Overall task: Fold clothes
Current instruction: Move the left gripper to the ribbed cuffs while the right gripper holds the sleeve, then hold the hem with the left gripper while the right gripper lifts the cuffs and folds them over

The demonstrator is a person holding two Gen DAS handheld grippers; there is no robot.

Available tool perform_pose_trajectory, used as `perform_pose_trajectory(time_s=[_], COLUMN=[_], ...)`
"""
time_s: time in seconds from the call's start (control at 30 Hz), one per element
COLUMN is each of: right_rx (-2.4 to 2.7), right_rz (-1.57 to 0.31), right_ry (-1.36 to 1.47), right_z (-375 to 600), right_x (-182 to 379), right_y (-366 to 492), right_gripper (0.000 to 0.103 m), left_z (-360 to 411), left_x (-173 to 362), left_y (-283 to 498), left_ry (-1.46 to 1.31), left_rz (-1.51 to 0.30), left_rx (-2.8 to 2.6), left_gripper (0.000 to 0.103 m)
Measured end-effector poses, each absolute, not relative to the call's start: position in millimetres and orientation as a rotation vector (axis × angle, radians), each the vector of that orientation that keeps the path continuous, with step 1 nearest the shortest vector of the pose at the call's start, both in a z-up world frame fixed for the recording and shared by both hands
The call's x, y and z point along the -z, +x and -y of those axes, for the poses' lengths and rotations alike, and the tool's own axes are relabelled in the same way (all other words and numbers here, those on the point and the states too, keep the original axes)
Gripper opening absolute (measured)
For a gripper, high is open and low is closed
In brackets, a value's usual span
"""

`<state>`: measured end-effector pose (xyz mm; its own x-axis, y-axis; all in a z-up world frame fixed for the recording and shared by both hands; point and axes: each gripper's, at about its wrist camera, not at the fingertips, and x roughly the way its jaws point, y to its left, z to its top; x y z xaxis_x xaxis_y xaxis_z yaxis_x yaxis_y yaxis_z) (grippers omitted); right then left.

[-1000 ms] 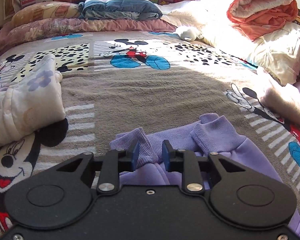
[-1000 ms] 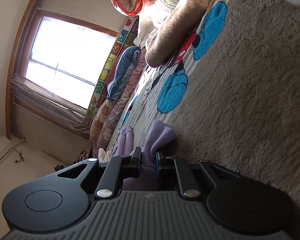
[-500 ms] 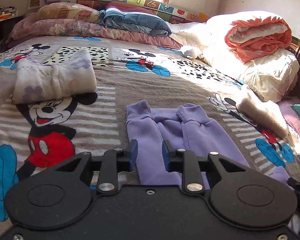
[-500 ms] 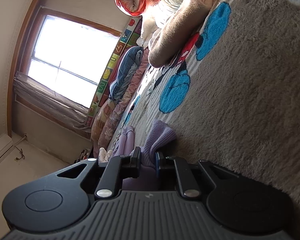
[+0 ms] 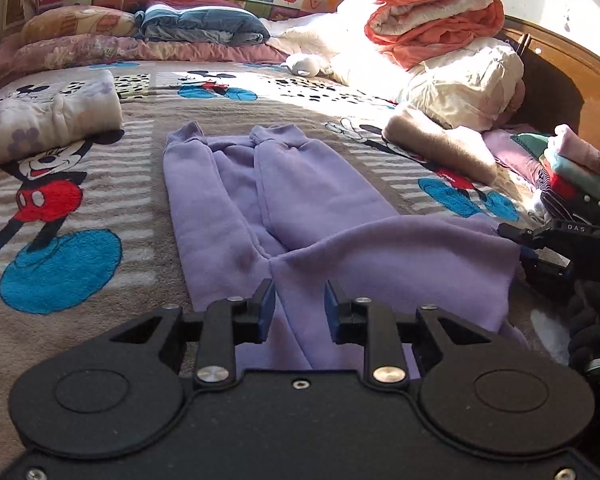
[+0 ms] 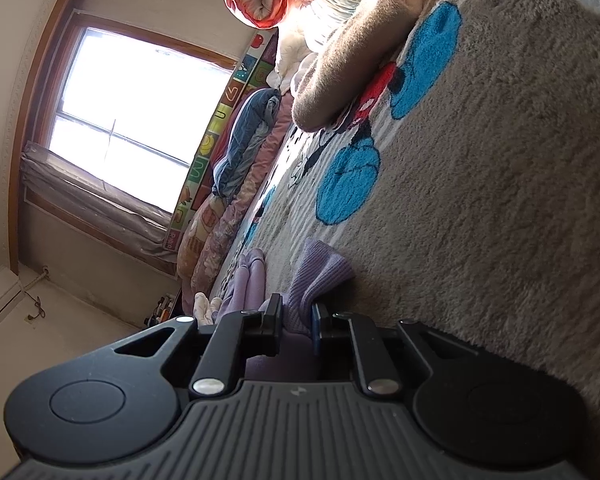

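Now we see lilac sweatpants (image 5: 276,204) lying on the bed's cartoon-mouse blanket (image 5: 100,184), legs side by side, cuffs toward the window (image 6: 140,104). Our right gripper (image 6: 296,320) pinches a ribbed edge of the sweatpants, probably anchoring it. Our left gripper (image 5: 299,310) hovers over the near end, fingers (image 5: 265,308) slightly spread around nothing. Rolled quilts (image 5: 432,20) lie beyond the sweatpants.

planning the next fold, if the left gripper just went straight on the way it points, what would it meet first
Most likely the purple trousers: the left gripper points down at them. Depth is unclear.
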<state>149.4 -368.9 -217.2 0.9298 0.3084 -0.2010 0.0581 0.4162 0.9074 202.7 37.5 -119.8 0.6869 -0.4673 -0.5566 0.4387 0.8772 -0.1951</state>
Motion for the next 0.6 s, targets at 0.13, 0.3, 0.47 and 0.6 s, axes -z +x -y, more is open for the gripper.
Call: perform_pose_trajectory(time_s=[0.13, 0.3, 0.47, 0.6], right_rx=[-0.172, -0.200, -0.181, -0.171], right_rz=[-0.341, -0.320, -0.327, -0.340], right_ry=[1.139, 1.108, 1.082, 1.046], right_z=[370, 369, 374, 375], right_x=[200, 168, 151, 140], right_y=[143, 139, 135, 136], right_gripper=[0.016, 0.014, 0.008, 0.007], left_z=[-53, -47, -35, -52], left_x=[114, 137, 150, 136], left_y=[155, 121, 107, 94], left_ry=[-0.051, -0.012, 0.094, 0.033], left_rz=[-0.574, -0.595, -0.572, -0.483], left_rx=[0.529, 0.601, 0.602, 0.635], left_gripper=[0.026, 0.035, 0.043, 0.043])
